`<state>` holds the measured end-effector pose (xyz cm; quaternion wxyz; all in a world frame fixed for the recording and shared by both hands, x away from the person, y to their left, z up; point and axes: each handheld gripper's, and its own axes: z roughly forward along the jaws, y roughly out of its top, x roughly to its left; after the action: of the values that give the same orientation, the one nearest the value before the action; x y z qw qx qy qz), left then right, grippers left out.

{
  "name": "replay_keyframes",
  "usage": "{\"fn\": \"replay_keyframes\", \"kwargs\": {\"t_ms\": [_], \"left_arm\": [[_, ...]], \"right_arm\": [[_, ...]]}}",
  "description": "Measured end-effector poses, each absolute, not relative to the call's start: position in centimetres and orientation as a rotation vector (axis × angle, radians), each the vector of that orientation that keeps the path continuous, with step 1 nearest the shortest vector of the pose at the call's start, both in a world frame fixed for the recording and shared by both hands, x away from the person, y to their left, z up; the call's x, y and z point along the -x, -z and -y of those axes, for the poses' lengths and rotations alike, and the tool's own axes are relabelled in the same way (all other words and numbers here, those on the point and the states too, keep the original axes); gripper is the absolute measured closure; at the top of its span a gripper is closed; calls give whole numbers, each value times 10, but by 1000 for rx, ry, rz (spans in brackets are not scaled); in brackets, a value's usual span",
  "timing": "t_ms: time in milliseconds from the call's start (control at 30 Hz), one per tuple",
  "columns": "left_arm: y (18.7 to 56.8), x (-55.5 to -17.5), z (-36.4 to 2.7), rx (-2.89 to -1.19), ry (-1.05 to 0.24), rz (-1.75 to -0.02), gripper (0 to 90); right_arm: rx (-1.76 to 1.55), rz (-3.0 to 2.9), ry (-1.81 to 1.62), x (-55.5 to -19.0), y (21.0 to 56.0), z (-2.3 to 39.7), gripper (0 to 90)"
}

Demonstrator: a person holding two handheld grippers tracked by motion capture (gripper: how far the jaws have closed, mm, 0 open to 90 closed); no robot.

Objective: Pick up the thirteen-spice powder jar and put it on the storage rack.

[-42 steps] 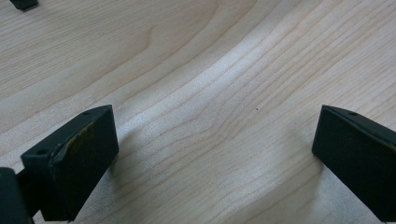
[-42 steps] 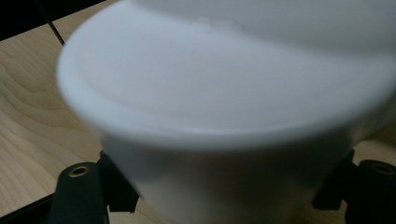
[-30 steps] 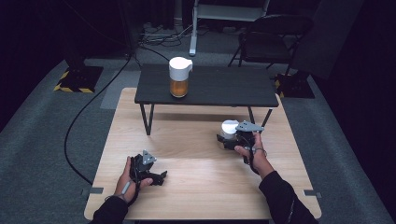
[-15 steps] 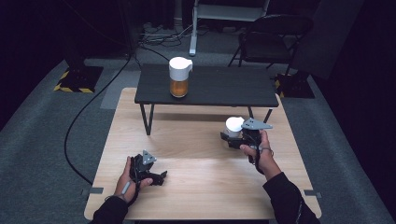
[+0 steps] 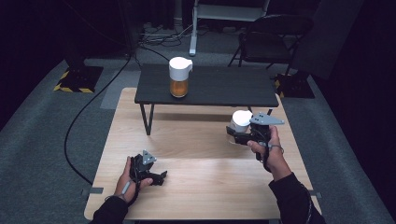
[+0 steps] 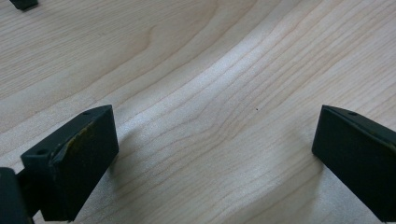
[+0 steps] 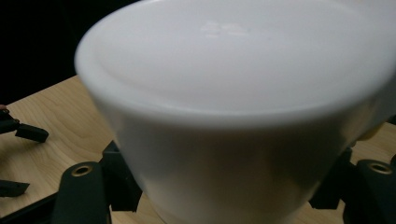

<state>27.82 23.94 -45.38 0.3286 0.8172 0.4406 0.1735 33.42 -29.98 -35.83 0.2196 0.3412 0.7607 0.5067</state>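
My right gripper (image 5: 235, 135) is shut on a white-topped container (image 5: 241, 119) and holds it in the air over the right side of the wooden table (image 5: 201, 196). In the right gripper view the container (image 7: 233, 107) looms close, with the black jaws pressed against its lower part on both sides. My left gripper (image 5: 158, 178) rests on the wood at the near left, open. Its jaws stand wide apart in the left gripper view, with bare wood (image 6: 215, 116) between them. A second white-capped jar (image 5: 179, 77) with amber contents stands on the low black table (image 5: 224, 93).
The low black table stands across the far half of the wooden table on thin legs (image 5: 145, 120). A black cable (image 5: 79, 121) runs over the grey floor at the left. A folding chair (image 5: 271, 32) stands behind at the right.
My right gripper has risen from the wooden table with the white-topped container in its jaws and drifted slightly right. The left gripper has stayed where it was.
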Motion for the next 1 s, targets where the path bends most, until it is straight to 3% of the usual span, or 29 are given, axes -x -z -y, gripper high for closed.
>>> {"fn": "replay_keyframes", "kwargs": {"t_ms": [1000], "left_arm": [[454,-278,-239,-2139,-454,-1154,4]], "right_arm": [[-929,-2000,-1406,-324,277,293,302]]}}
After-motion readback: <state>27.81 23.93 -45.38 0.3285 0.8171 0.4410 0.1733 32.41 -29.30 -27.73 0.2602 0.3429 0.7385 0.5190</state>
